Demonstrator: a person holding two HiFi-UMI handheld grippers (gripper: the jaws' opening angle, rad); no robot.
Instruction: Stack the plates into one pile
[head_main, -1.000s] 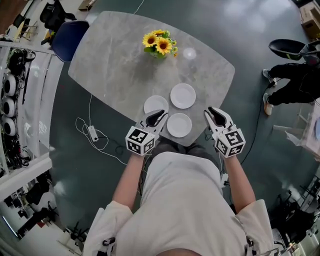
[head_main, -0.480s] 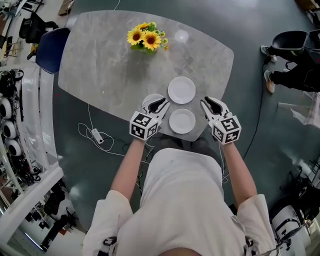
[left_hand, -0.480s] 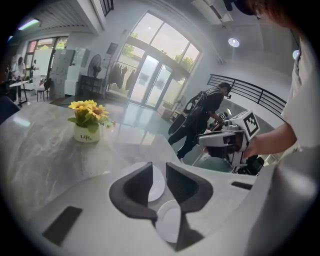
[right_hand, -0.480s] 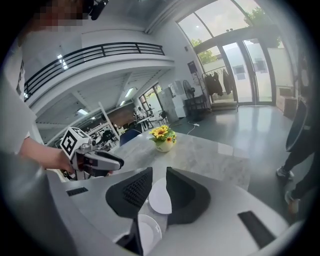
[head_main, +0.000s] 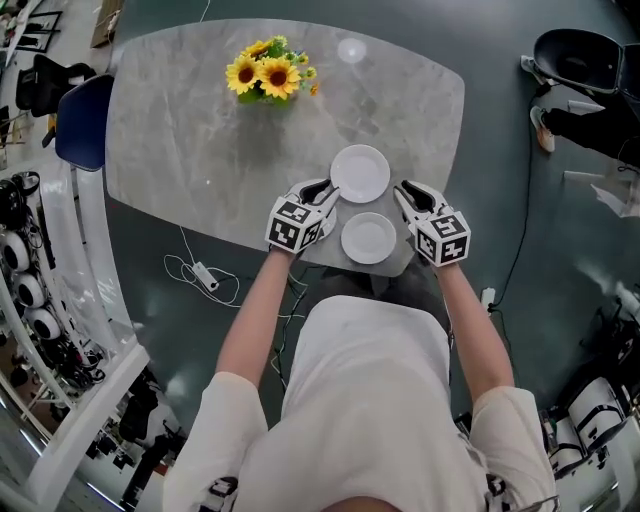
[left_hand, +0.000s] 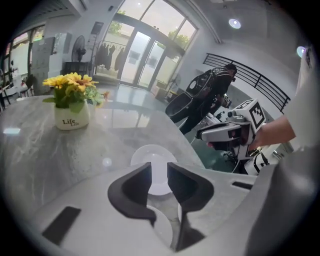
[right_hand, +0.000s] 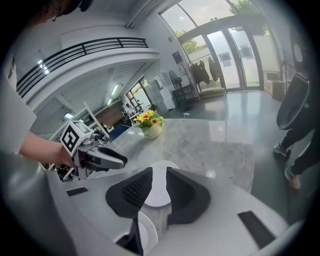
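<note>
Oval stone-look table top (head_main: 200, 150): light grey, paler marbled veining throughout; far round white plate (head_main: 360, 173) and near round white plate (head_main: 368, 238): plain white all over; bunch of sunflowers (head_main: 262, 75): yellow petals, dark brown centres, green leaves; small rounded flower pot (left_hand: 71, 117): cream-white, dark lettering on its side; padded chair (head_main: 82, 120): dark blue; smooth glossy floor (head_main: 490, 130): dark grey-green with pale reflections; person's short-sleeved shirt (head_main: 365, 400): white; thin floor cable (head_main: 190, 265): white.

Plain white short-sleeved T-shirt (head_main: 365, 400)
</note>
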